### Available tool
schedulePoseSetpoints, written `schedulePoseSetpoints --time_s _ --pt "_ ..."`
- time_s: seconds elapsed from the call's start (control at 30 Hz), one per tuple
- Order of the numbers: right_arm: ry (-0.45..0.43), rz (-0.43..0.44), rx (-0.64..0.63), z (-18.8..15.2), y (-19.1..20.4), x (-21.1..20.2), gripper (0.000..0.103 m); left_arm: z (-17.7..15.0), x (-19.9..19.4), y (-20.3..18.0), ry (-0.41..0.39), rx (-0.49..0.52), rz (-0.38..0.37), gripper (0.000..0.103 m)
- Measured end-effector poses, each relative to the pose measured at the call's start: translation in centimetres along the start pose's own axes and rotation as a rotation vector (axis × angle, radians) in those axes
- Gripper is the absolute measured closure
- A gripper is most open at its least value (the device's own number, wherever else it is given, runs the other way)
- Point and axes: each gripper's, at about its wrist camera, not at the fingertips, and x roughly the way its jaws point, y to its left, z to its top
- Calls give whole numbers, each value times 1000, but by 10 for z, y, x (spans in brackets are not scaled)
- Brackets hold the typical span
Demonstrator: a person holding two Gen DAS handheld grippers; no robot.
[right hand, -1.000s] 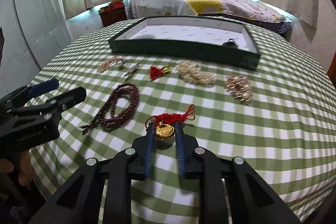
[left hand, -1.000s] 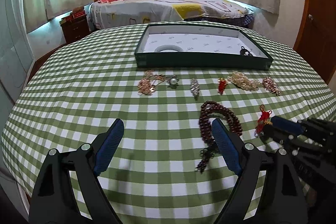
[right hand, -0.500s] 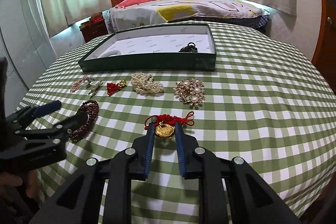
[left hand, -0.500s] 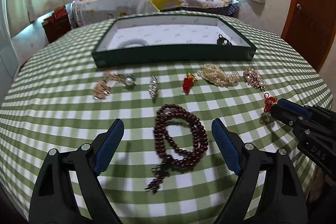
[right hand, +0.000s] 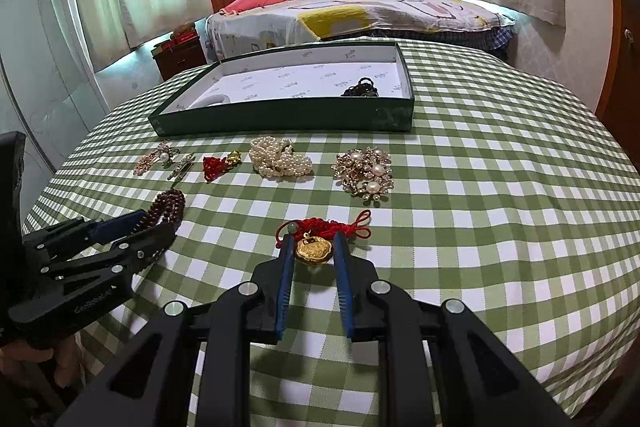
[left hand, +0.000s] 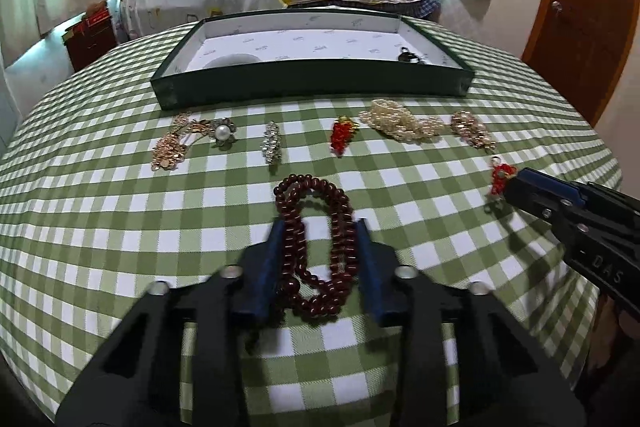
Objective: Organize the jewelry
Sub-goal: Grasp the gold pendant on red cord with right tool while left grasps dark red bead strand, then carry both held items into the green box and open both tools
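Closing on dark red wooden bead strand (left hand: 316, 247), long axis pointing to green box (left hand: 312, 83): left gripper (left hand: 320, 259); pads touching beads.

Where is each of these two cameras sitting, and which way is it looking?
Left wrist view: sits on the left gripper, looking down its fingers across the checked table toward the green tray; its jaws are closing around the dark bead bracelet.
Right wrist view: sits on the right gripper, facing the same way; its fingers flank the gold pendant; a hand shows at lower left.
Shared: tray, the pearl strand, and each other's gripper.
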Motion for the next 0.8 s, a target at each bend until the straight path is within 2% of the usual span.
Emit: schedulePoseSetpoints --time_s 0.17,0.23,0.33,0.8 --pt "-9 6 -5 1 3 -3 82 -6 -6 5 -8 -16 -33 87" --pt "-21 7 -7 1 4 -6 82 -7 -9 6 -10 -17 -36 87" --pt "-39 10 -10 2 5 -11 82 -6 -19 6 -40 -12 -43 97" --pt "-70 18 -8 8 8 -20 82 5 -42 9 -119 -9 -37 97"
